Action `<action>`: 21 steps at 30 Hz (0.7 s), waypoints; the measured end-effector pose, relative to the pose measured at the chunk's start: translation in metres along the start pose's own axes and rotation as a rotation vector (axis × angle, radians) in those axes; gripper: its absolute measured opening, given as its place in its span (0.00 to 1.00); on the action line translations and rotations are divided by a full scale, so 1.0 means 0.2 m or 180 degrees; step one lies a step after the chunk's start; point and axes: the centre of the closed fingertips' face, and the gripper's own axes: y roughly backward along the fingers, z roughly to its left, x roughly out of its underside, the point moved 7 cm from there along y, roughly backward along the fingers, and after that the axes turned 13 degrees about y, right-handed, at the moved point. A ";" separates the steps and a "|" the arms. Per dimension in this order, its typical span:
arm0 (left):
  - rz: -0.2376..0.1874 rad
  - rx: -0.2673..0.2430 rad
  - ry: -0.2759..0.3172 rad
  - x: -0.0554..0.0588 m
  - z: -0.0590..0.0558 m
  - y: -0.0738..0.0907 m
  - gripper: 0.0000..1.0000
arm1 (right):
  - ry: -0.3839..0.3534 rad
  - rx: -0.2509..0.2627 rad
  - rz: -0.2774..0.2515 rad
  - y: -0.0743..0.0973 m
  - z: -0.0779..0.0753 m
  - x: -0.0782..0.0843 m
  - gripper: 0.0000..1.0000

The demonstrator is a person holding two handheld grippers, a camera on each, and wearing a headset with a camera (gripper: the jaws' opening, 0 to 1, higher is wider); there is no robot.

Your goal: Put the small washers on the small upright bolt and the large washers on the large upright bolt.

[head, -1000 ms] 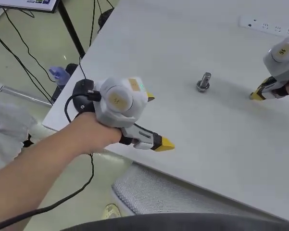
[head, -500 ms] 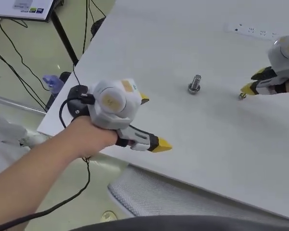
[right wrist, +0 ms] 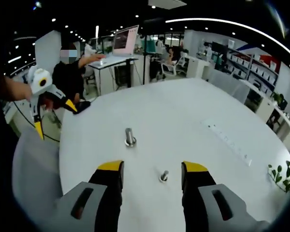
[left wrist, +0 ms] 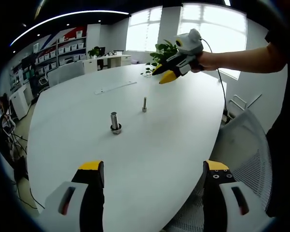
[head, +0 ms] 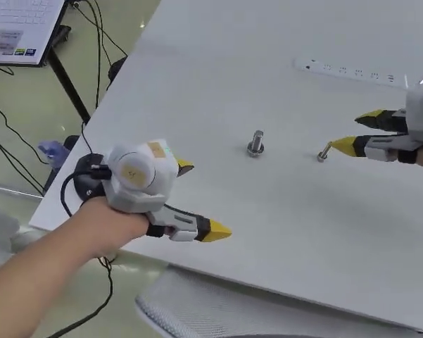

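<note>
Washers are what we must thread. From the task we judge them thin, stiff metal rings: light, slick and likely to lie flat and skate on a smooth top. We would pinch one across its rim with a tip on each opposite edge, then keep it level while lowering it over the shank.

Both posts stand on the white tabletop [head: 302,225]. The large bolt [head: 256,143] is near the middle, and the small bolt [head: 324,152] is off to its right, the two clearly apart. A wider collar sits around the large bolt's foot. It may be washers already stacked or the bolt's own head; we cannot tell which. The small bolt looks slender and easy to tip, so we would approach it gently from above.

Our right claw [head: 357,131] is released and holds nothing. The small bolt stands just beside its lower tip, and in the right gripper view it sits a little ahead of the gap between the jaws, seemingly untouched. Our left claw [head: 203,198] is also spread wide and empty. It hangs over the tabletop's near edge, well apart from both bolts.

The tabletop is glossy, bare and rounded at its edge, with a power strip [head: 348,72] lying toward the far side. A mesh chair [head: 190,313] is tucked beneath the near edge. Around us is an open office with desks, shelving, bright windows and potted plants.
</note>
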 end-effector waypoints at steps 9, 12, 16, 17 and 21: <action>-0.0157 -0.0007 0.0097 -0.05 0.01 0.02 0.85 | -0.0303 0.0142 -0.0330 0.17 0.11 0.05 0.63; -0.0192 -0.0012 0.0098 -0.07 0.01 0.03 0.85 | -0.0382 0.0147 -0.0416 0.22 0.19 0.05 0.66; -0.0241 0.0000 0.0122 -0.09 0.00 0.04 0.84 | -0.0427 0.0169 -0.0444 0.27 0.26 0.05 0.71; -0.0255 0.0004 0.0130 -0.09 0.00 0.05 0.84 | -0.0489 0.0177 -0.0491 0.29 0.28 0.05 0.71; -0.0318 -0.0012 0.0134 -0.09 -0.01 0.08 0.85 | -0.0561 0.0234 -0.0521 0.35 0.35 0.08 0.74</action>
